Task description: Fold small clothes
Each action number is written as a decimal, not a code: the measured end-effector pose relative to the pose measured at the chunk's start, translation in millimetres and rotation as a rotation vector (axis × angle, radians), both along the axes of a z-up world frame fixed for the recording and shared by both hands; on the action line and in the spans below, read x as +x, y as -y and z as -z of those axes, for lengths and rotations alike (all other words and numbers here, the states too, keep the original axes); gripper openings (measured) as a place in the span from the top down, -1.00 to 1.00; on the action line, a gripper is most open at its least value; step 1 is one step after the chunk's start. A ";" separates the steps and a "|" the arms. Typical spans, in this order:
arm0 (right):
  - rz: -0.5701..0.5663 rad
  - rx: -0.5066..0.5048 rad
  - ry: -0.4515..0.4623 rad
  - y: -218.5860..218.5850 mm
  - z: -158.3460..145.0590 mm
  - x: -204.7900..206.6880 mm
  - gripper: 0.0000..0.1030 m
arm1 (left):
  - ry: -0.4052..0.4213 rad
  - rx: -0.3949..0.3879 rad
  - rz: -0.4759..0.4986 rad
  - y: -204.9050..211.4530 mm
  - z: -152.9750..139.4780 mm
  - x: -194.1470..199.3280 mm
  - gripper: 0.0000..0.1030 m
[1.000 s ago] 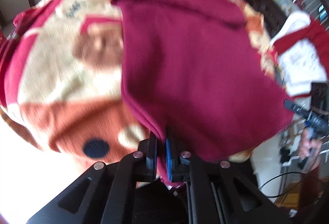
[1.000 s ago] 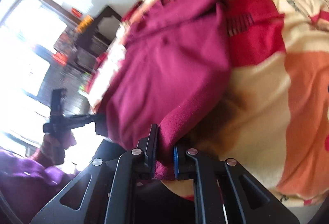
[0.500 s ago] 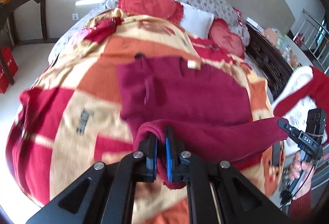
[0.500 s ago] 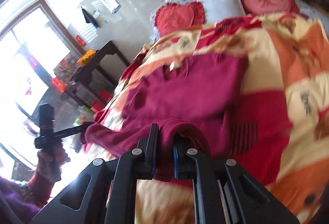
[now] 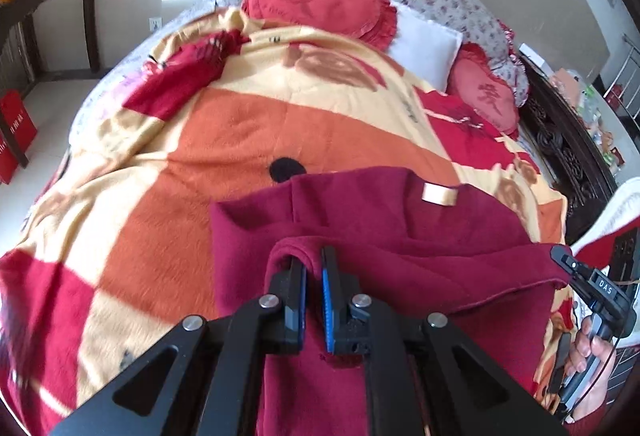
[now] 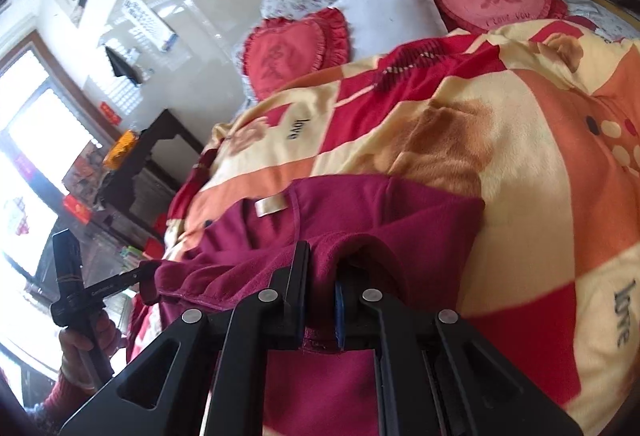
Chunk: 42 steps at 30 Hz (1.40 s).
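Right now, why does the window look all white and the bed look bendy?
Right wrist view: daylight overexposes the window into white glare. Both views: the fisheye lens curves the blanket and darkens the corners. Left wrist view: the maroon garment is sharp.

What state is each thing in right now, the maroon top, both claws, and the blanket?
Maroon top: lying on the blanket, bottom edge lifted and being folded toward the collar.
Left claw: shut on the top's hem.
Right claw: shut on the top's hem.
Blanket: spread over the bed, slightly rumpled.
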State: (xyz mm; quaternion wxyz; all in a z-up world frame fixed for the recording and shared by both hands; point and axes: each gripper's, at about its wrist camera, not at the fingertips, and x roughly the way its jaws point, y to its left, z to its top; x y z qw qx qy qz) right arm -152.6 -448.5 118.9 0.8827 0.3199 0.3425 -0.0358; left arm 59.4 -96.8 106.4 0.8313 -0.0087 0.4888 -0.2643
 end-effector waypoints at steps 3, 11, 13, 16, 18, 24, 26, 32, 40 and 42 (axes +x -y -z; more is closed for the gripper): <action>0.023 0.012 -0.026 10.3 15.9 21.2 1.00 | -0.052 0.008 -0.009 9.9 19.5 23.1 0.82; 0.041 0.095 -0.025 24.9 21.8 25.6 0.70 | -0.134 -0.062 0.039 3.2 18.2 32.5 0.11; 0.072 0.058 0.005 23.3 9.6 10.9 0.68 | -0.069 -0.069 0.010 -4.8 3.5 26.4 -0.46; 0.079 0.018 0.034 15.9 -2.9 -6.6 0.68 | -0.004 -0.129 -0.007 -15.2 -13.0 19.2 -0.58; 0.035 -0.028 0.028 3.4 -6.5 -5.4 0.69 | -0.001 -0.119 0.002 -13.5 -14.1 17.1 -0.58; -0.017 -0.148 -0.047 -16.4 6.6 39.0 0.73 | -0.042 -0.008 -0.015 15.2 21.0 29.6 -0.57; 0.020 -0.145 -0.051 -8.7 13.2 52.5 0.73 | -0.048 0.029 -0.039 20.2 33.8 37.4 -0.57; 0.120 -0.147 -0.095 21.7 37.0 82.4 0.79 | -0.065 0.095 -0.078 28.1 61.7 60.0 -0.57; 0.089 -0.094 -0.075 14.1 14.6 47.7 0.65 | -0.011 0.022 -0.011 -12.4 21.3 21.5 -0.57; 0.052 -0.100 -0.063 3.2 6.5 21.4 0.59 | -0.005 0.007 0.008 -30.1 13.1 4.9 -0.57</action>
